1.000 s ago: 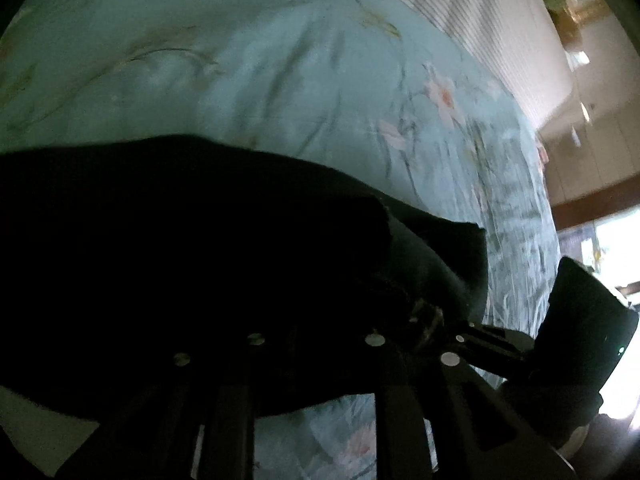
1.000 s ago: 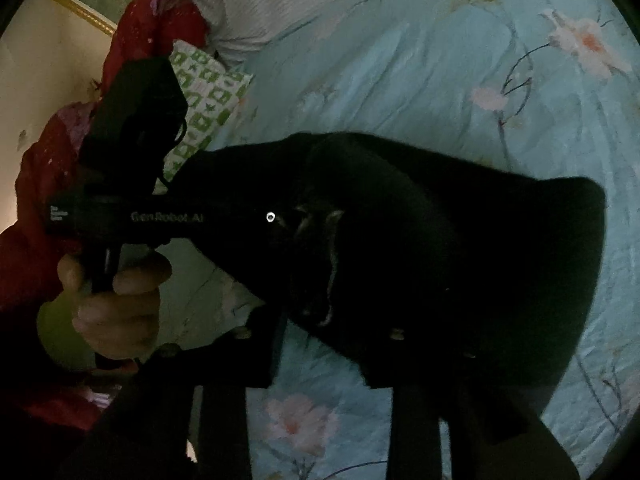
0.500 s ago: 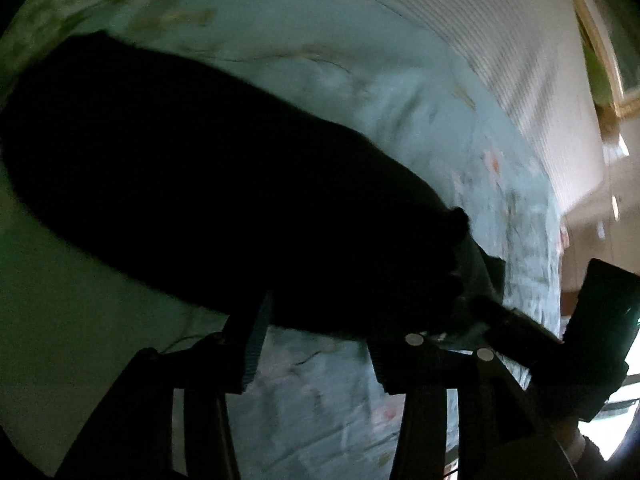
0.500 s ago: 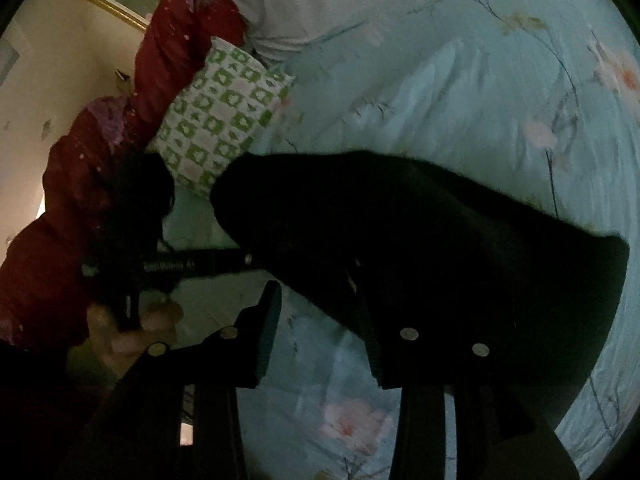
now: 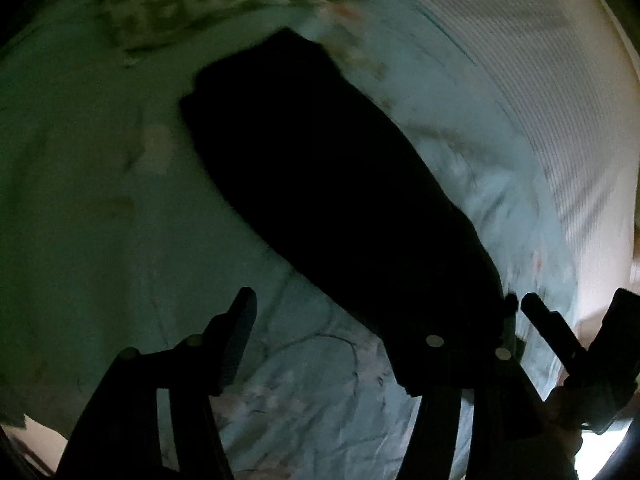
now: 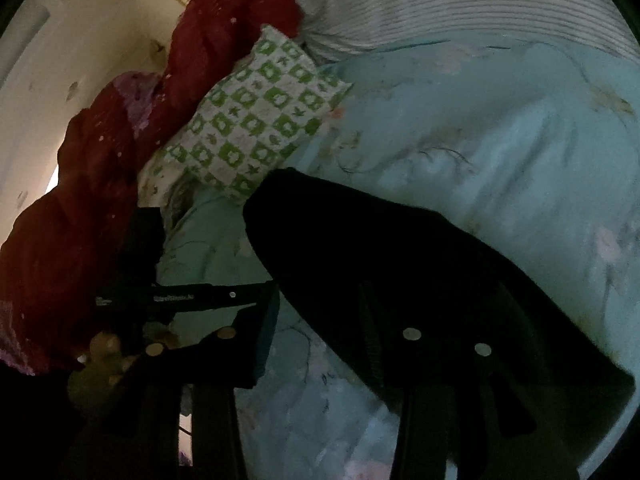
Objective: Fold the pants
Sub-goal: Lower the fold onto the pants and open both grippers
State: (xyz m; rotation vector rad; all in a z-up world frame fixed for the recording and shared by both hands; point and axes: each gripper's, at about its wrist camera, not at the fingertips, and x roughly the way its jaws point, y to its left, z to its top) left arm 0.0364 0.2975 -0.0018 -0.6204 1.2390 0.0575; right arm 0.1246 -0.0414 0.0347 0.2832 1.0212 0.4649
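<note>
While both hand-held grippers gape, black pants [image 5: 340, 200] lie on floral bedding [image 5: 100, 220].

The left gripper [image 5: 340, 344] is black, built of flat slotted struts that widen toward the camera. Its fingers [image 5: 240, 320] end in tapered pads with a fine ribbed face, and a round silver screw sits just behind each pad, with another further back on each strut. The right gripper [image 6: 316, 332] has the same build: black struts, silver screw heads behind the pads, and a ribbed, faintly teal edge on the left pad. Seen from the right wrist, the left gripper's long black body carries small white lettering, too blurred to read, and a small pale dot.
</note>
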